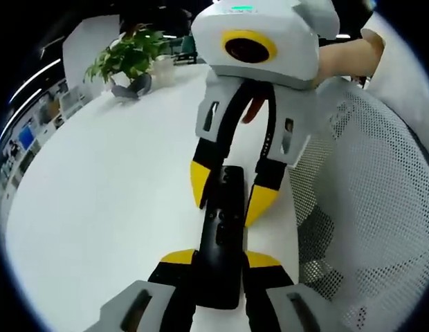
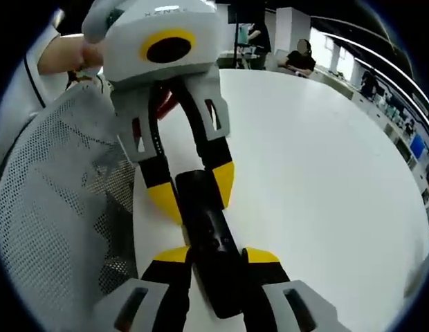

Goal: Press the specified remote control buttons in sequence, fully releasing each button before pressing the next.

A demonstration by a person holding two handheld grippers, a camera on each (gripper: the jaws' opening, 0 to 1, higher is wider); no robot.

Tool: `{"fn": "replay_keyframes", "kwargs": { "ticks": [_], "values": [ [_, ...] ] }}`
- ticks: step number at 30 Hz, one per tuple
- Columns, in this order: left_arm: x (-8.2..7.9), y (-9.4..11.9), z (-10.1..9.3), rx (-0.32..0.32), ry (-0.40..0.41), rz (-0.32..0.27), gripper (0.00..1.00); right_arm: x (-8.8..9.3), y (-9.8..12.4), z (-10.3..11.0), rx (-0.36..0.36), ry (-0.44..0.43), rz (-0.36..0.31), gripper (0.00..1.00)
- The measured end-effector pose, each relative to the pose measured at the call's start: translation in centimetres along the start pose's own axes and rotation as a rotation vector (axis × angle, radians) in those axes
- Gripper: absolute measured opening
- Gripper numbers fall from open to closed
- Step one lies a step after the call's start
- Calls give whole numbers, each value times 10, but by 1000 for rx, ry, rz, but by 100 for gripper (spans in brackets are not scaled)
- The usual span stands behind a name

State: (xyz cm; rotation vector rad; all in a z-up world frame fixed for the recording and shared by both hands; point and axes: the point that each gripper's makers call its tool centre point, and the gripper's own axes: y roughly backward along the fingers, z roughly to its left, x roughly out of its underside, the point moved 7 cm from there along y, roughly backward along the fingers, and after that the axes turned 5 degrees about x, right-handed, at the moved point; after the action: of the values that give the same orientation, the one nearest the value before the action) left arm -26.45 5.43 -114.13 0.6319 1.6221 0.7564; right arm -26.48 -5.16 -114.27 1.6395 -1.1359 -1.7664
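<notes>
a round white table [image 1: 111,180] carries a potted plant [image 1: 128,59] at its far edge, with a white mesh chair [image 1: 380,207] beside it. the black remote control [image 1: 221,235] lies on the table, clamped at opposite ends by the left gripper [image 1: 220,261] and right gripper [image 1: 232,197].

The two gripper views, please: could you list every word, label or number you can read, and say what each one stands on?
None can be read for certain.
A faint embossed word on top of the left gripper: too blurred.
Marks on the black remote: too small and dark.
Posters on the far wall: blurred.
</notes>
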Motion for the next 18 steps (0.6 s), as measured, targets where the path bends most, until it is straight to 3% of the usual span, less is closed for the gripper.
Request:
{"fn": "replay_keyframes", "kwargs": {
  "ticks": [5,8,11,18],
  "values": [
    [1,6,3,-35,251,-93,35,1,1,-1,-7,-35,-13,25],
    [-5,20,7,-127,255,-171,51,1,1,-1,-3,-39,-16,25],
    [-13,35,7,-170,296,-238,59,0,1,0,-2,-36,-14,25],
    [-24,73,11,-341,327,-426,85,0,1,-1,-6,-31,-7,25]
  ]
}}
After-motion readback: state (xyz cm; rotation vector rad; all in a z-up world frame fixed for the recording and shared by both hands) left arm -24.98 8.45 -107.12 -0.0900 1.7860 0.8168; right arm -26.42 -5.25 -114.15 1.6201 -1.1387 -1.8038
